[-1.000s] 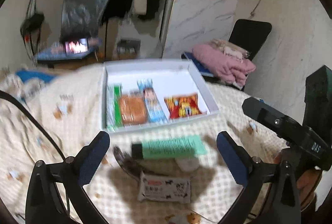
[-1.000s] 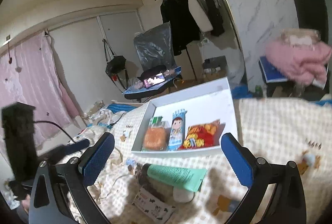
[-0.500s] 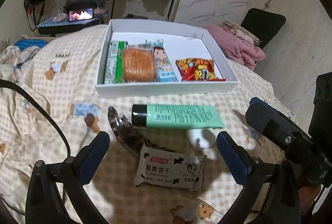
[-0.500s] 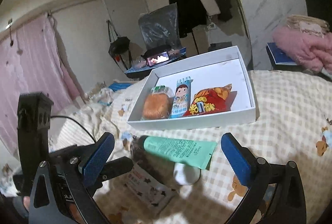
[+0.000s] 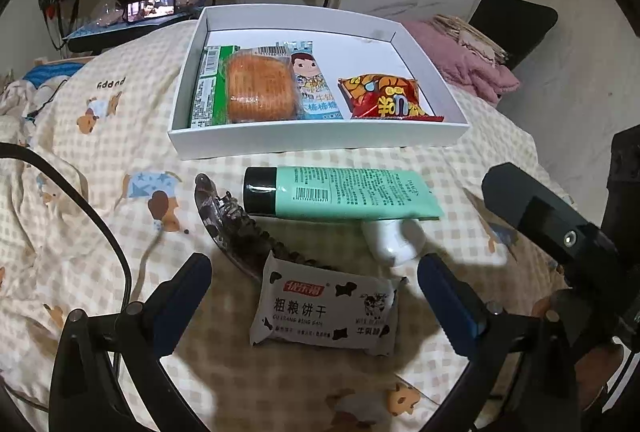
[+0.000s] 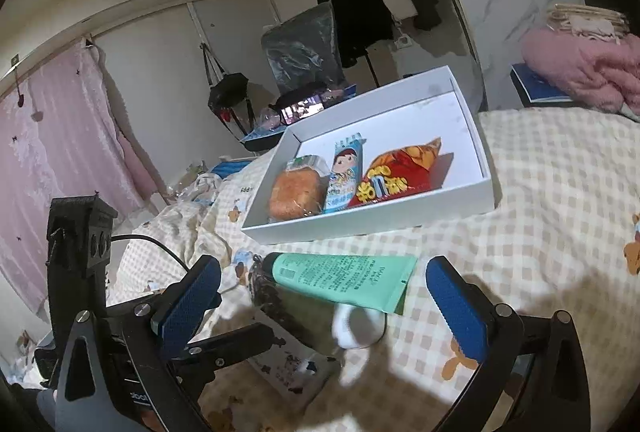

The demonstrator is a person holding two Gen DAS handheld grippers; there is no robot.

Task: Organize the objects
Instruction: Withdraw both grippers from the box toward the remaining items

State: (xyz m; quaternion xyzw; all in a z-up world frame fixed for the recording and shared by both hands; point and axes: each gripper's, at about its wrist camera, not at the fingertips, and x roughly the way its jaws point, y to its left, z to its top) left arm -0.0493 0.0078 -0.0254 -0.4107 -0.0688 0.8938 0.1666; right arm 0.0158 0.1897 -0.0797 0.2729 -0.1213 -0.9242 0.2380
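Observation:
A white box (image 5: 320, 143) (image 6: 372, 220) on the checked cloth holds a green packet (image 5: 207, 92), a round cake (image 5: 259, 91), a blue cartoon packet (image 5: 316, 88) and a red snack bag (image 5: 386, 99). In front of it lie a green tube (image 5: 344, 192) (image 6: 344, 278), a dark hair clip (image 5: 236, 228), a small white jar (image 5: 396, 240) (image 6: 356, 328) and a white cow-print biscuit packet (image 5: 326, 310). My left gripper (image 5: 316, 296) is open, its fingers either side of the biscuit packet. My right gripper (image 6: 324, 304) is open above the tube and jar.
The checked cloth with bear prints (image 5: 100, 136) covers the surface and bunches at the left. A cable (image 5: 100, 224) runs across it at left. A pink blanket on a black chair (image 5: 468, 60) stands to the right. A phone stand (image 5: 150, 8) sits behind the box.
Both grippers have moved down and closer to the loose items in front of the box. The biscuit packet now lies between my left fingers. Both stay open.

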